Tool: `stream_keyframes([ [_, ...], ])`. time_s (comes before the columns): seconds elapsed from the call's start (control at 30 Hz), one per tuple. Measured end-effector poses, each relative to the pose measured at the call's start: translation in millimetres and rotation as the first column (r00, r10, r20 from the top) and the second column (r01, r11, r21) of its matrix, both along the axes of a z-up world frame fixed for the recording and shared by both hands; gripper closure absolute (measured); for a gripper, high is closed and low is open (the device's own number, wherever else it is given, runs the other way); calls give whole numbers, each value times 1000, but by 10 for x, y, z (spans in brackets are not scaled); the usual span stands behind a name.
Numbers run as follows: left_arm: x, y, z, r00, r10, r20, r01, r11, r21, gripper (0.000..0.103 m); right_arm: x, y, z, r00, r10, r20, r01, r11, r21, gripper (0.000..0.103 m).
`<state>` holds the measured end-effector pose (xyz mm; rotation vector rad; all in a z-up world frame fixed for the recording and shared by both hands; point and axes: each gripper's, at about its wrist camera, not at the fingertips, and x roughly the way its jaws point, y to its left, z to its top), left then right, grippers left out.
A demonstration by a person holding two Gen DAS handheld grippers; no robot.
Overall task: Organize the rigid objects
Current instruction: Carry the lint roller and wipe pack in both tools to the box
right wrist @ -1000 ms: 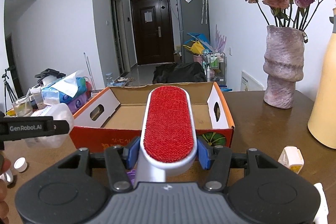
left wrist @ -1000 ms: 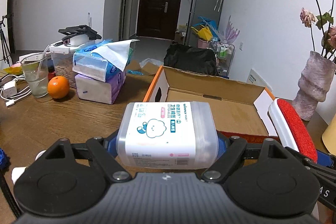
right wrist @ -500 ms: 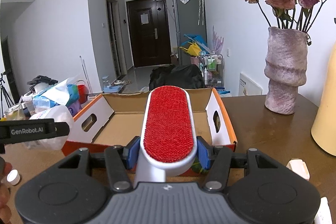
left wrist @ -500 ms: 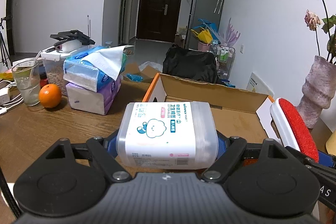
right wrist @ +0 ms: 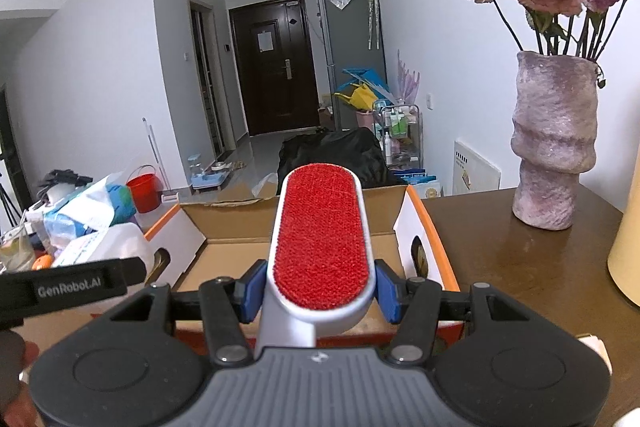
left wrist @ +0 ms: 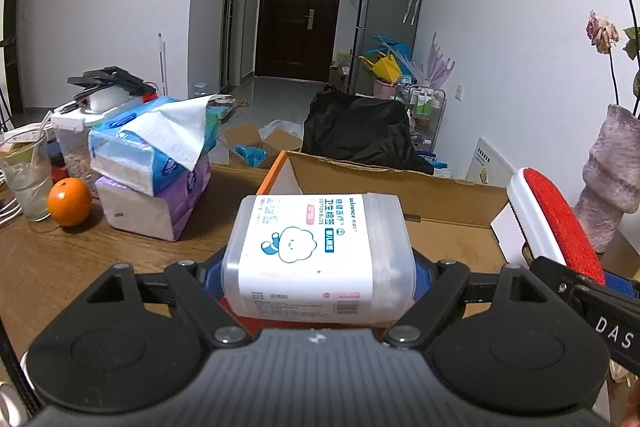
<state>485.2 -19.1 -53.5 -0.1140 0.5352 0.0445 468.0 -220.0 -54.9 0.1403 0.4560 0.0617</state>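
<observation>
Cardboard box [right wrist: 240,223] with orange edges looms closer in both views than a second ago, and both loads now hang at its near edge. Left gripper [left wrist: 316,267] keeps its jaws clamped on the cotton-bud tub [left wrist: 316,255]; right gripper [right wrist: 320,287] keeps its jaws clamped on the red lint brush [right wrist: 322,235]. Beside the box, the orange [left wrist: 69,201] sits nearer the picture's left edge.

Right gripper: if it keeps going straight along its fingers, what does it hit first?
Probably the cardboard box. The right gripper, shut on the lint brush, points slightly down over the near edge into the open box, so the brush tip would likely meet its floor or far wall; depth is unclear.
</observation>
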Motion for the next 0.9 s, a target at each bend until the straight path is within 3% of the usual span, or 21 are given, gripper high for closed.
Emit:
stream_keyframes([
  [0.9,759,-117,-72,1000,-3,-7,4,997,81,20,874,137,-18,996,-28,-89,27,1000,-5,48],
])
